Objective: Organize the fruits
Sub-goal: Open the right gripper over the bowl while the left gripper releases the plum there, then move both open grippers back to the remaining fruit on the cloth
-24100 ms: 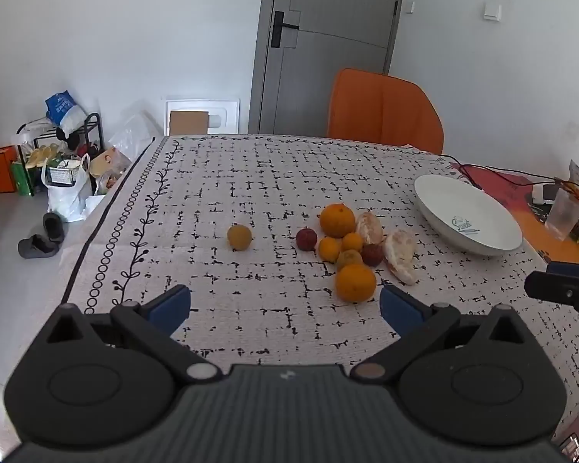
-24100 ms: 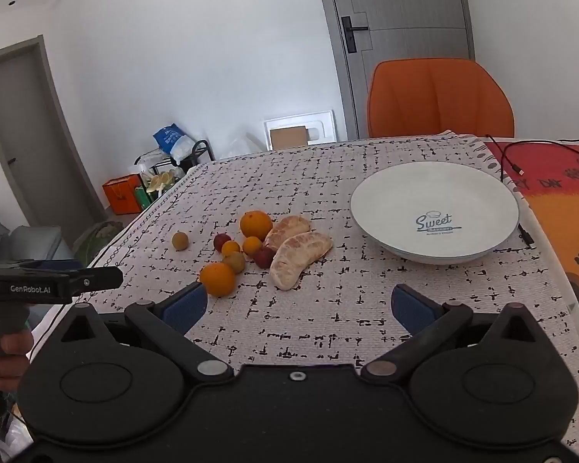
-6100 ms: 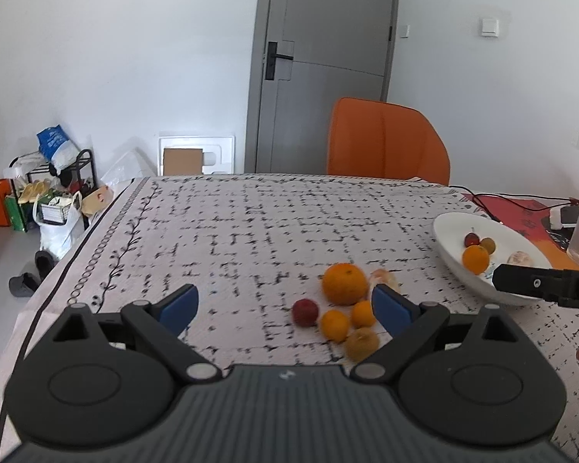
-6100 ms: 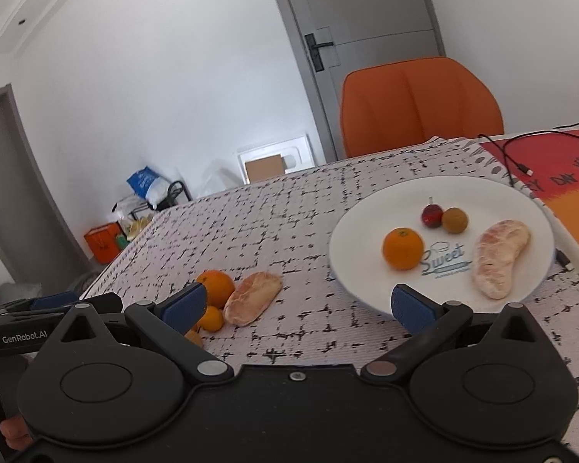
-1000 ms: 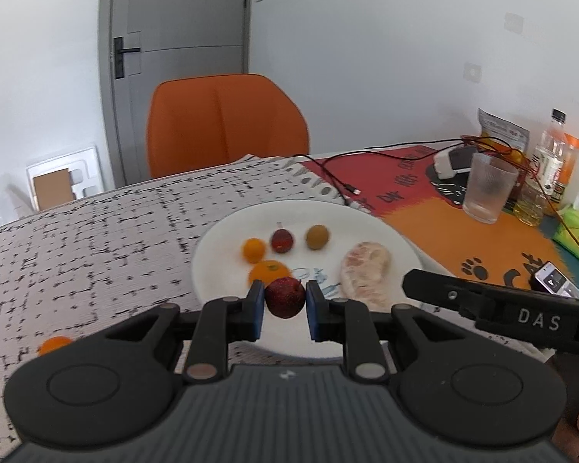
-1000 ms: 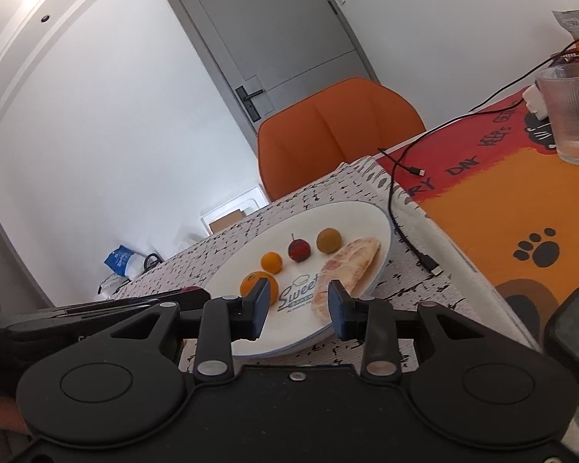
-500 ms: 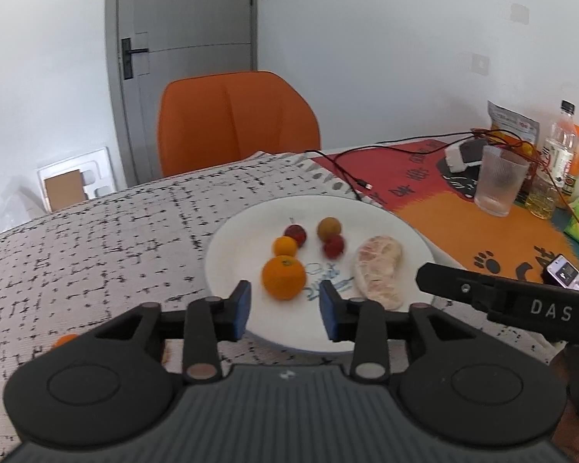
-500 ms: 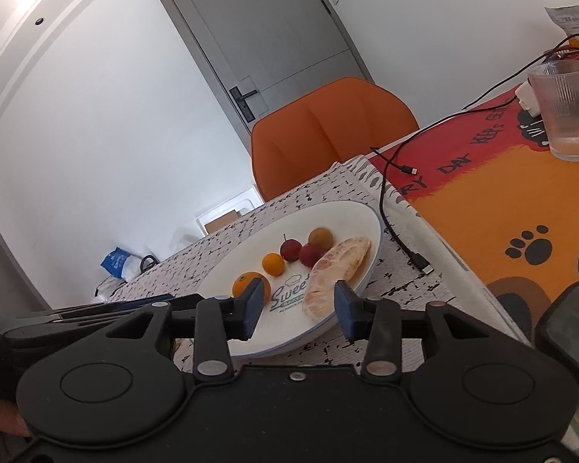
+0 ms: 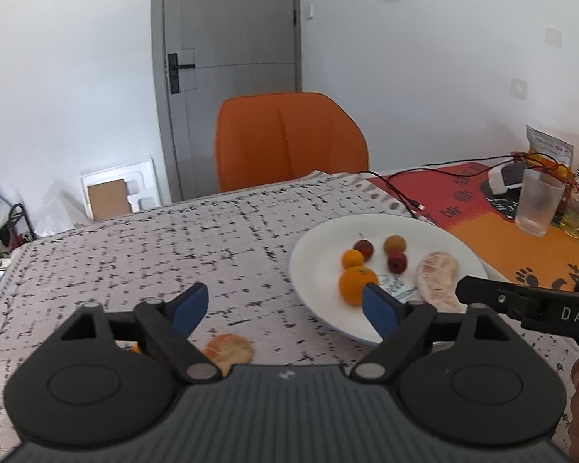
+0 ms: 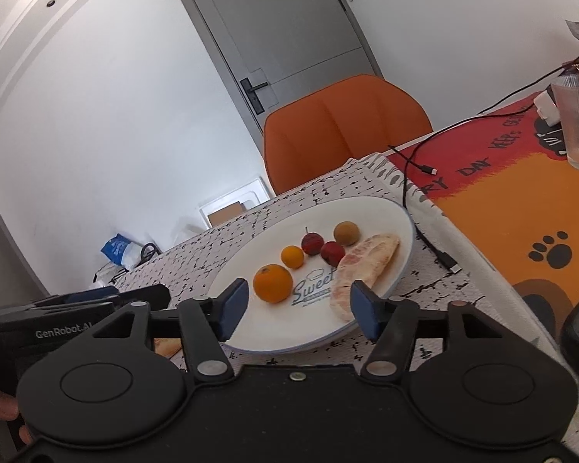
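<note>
A white plate (image 9: 316,247) (image 10: 390,216) holds a large orange (image 9: 356,284) (image 10: 273,283), a small orange (image 9: 352,259) (image 10: 292,256), two dark red fruits (image 9: 397,262) (image 10: 332,253), a brown fruit (image 9: 394,244) (image 10: 346,232) and a peeled citrus piece (image 9: 436,277) (image 10: 361,266). My left gripper (image 9: 285,308) hangs left of the plate, its jaws opening with nothing between them. A peeled citrus piece (image 9: 227,349) lies on the cloth below it. My right gripper (image 10: 298,306) faces the plate's near rim, jaws opening and empty.
An orange chair (image 9: 289,139) stands behind the table. A black cable (image 10: 413,177) runs past the plate's right side. On the orange-red mat (image 10: 521,200) to the right stand a glass (image 9: 538,202), bottles and a snack bag. Bags and a rack sit on the floor at left.
My left gripper let go of the dark red fruit, which now lies on the plate, then drew back to the left with its jaws spreading wide. My right gripper's jaws widened too.
</note>
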Tool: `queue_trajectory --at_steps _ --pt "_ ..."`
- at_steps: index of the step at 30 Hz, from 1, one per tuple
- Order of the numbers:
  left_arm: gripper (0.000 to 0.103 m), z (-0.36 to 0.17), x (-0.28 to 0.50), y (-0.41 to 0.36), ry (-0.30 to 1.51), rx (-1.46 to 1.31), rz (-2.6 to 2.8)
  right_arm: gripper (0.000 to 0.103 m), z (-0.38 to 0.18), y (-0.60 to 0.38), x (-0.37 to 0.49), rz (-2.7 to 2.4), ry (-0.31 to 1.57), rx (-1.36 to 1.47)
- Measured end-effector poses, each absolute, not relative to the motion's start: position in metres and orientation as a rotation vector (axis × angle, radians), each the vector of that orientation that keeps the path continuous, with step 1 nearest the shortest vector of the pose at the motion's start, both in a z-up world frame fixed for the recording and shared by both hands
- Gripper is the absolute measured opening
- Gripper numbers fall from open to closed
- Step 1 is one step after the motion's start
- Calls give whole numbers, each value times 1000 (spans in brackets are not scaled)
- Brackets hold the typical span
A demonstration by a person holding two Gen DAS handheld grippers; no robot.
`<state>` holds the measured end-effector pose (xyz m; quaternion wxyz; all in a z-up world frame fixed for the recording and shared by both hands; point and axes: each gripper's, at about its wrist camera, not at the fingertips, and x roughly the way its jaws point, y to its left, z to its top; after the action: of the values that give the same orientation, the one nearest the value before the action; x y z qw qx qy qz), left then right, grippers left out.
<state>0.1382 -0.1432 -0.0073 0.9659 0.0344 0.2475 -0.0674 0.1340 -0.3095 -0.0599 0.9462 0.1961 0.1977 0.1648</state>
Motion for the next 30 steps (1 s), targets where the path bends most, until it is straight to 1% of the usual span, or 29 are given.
queue_trajectory --at_steps 2,10,19,24,26,30 --pt "88 -6 137 -136 500 59 -129 68 -59 -305 134 337 401 393" --pt "89 -4 133 -107 494 19 -82 83 -53 -289 135 348 396 368" --pt "89 -6 125 -75 503 -23 -41 86 -50 -267 136 371 406 338" --pt "89 -11 119 -59 510 -48 -24 92 -49 -254 135 384 404 319" --pt "89 -14 115 -54 511 -65 -16 97 -49 -248 135 392 404 311" --pt "89 -22 109 -43 519 -102 -6 101 -46 -234 133 413 410 276"
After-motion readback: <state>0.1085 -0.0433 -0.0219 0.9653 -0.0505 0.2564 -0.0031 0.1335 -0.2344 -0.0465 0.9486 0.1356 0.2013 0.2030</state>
